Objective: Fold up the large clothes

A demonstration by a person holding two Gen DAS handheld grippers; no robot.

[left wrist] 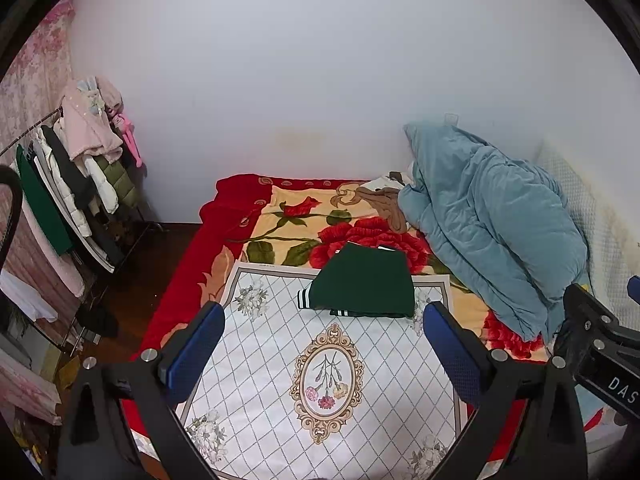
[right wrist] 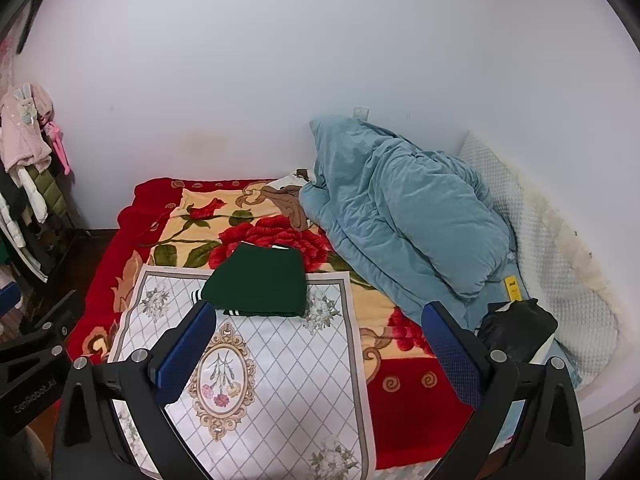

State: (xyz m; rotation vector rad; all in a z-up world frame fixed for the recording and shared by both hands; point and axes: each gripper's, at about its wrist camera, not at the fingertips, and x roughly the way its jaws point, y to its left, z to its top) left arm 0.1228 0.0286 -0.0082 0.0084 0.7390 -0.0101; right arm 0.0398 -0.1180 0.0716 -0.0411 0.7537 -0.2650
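From the left wrist camera, the left gripper (left wrist: 322, 344) hangs above the white patterned mat (left wrist: 280, 380) with its blue fingers (left wrist: 196, 344) spread wide and nothing between them. The dark green garment (left wrist: 366, 286) lies already folded into a compact rectangle at the mat's far edge, partly overhanging onto the red floral blanket (left wrist: 288, 220) beyond the mat; white-striped cuffs (left wrist: 305, 297) peek out at its near-left side. To the right of the mat a blue quilt (left wrist: 492, 224) is heaped against the wall, and far left of the mat a clothes rack (left wrist: 76, 184) carries hanging coats. The edge of the right gripper (left wrist: 600, 332) shows just right of the mat. From the right wrist camera, the right gripper (right wrist: 320, 344) is likewise released, fingers (right wrist: 456, 352) wide apart and empty, poised over the mat's (right wrist: 280, 380) near right half, with the green garment (right wrist: 258, 284) well beyond the fingertips at the mat's far edge. A black bag-like object (right wrist: 518, 326) sits on the bed right of the mat, at the foot of the quilt (right wrist: 400, 208); its contents cannot be made out, and no open containers are visible. The garment looks like a soft, light knit that will sag and unfold if lifted from one point, so it is probably best pinched at both side edges of the stack, gripping all layers together. The fold itself appears essentially finished.
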